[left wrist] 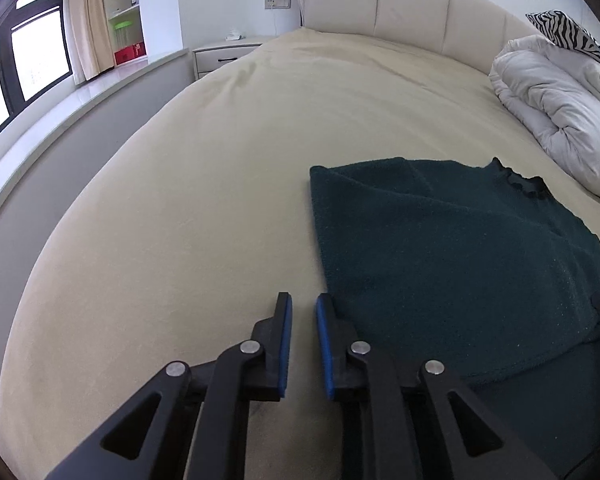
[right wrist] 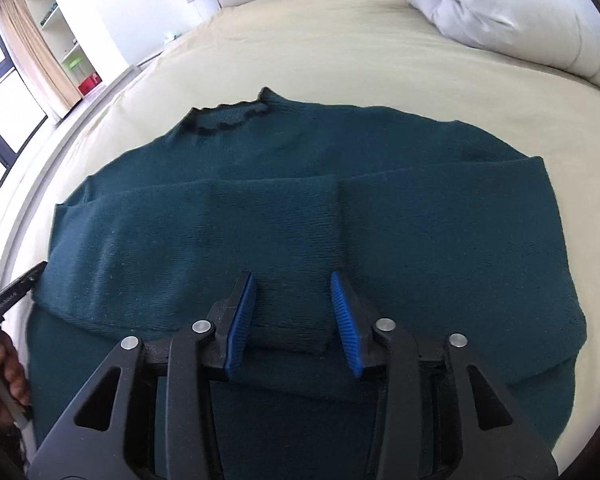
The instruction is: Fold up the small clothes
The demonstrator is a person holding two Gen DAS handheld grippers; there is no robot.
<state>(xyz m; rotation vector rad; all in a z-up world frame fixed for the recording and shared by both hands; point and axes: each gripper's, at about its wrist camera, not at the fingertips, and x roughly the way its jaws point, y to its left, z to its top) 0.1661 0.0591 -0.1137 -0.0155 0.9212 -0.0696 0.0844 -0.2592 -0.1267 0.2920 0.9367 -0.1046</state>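
Note:
A dark green knitted sweater (right wrist: 440, 208) lies flat on the beige bed (right wrist: 340, 40), its frilled collar (right wrist: 228, 120) towards the headboard. Both sleeves are folded across its front; one sleeve (right wrist: 276, 216) runs down to a cuff between my right gripper's fingers. My right gripper (right wrist: 291, 278) is open just above that cuff, and its blue pads do not press the cloth. In the left wrist view my left gripper (left wrist: 304, 298) stands slightly open with nothing in it, over bare sheet at the left edge of the sweater (left wrist: 440, 248).
A rolled white duvet (left wrist: 552, 96) and a zebra-print pillow (left wrist: 572, 36) lie at the bed's far right by the padded headboard (left wrist: 412, 12). A nightstand (left wrist: 220, 56) and a window ledge (left wrist: 80, 96) flank the left side. A hand (right wrist: 4, 376) holds the left gripper.

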